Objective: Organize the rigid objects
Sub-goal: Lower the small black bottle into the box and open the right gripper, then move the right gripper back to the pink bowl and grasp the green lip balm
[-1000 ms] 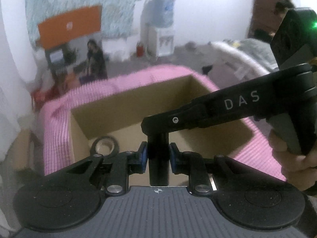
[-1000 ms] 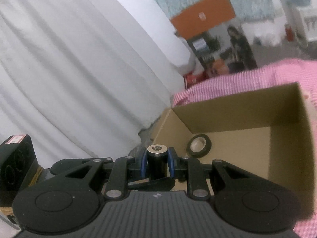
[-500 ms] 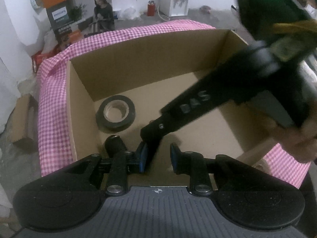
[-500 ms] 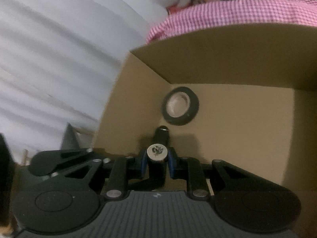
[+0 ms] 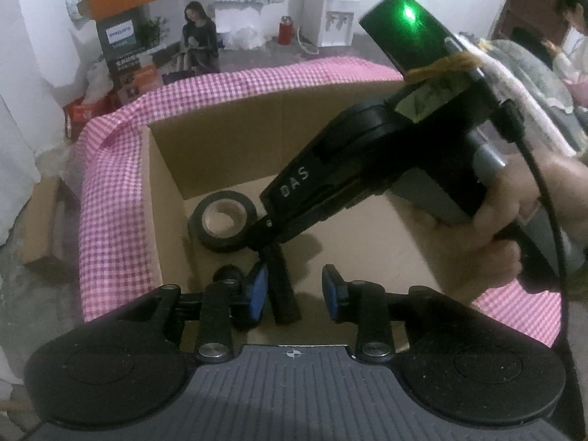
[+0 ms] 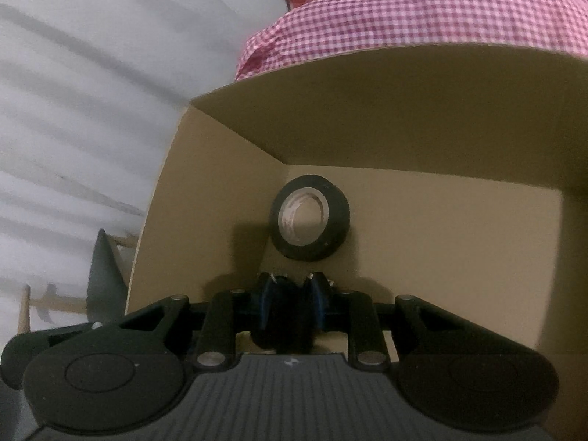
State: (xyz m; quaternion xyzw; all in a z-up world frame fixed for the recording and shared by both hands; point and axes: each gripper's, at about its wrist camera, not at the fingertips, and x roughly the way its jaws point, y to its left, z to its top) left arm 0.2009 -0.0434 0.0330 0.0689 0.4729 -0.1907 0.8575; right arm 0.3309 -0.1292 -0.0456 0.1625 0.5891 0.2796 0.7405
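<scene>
A cardboard box [image 5: 220,136] sits on a pink checked cloth. A black tape roll [image 5: 221,225] lies on the box floor near the left wall; it also shows in the right wrist view [image 6: 310,228]. My right gripper [image 6: 292,286] reaches down into the box and is shut on a black cylinder [image 5: 282,290], which lies low near the box floor. It shows from outside in the left wrist view [image 5: 270,237]. My left gripper [image 5: 294,292] is open, with the cylinder between its blue pads [image 5: 259,290], nearer the left pad.
The pink checked cloth [image 5: 106,198] covers the table around the box. White curtain [image 6: 73,110] hangs to the left. Boxes, a water dispenser [image 5: 330,18] and a person stand on the floor beyond the table.
My left gripper opened and let go of the black cylinder. My right gripper carried the cylinder down into the box toward the tape roll.
</scene>
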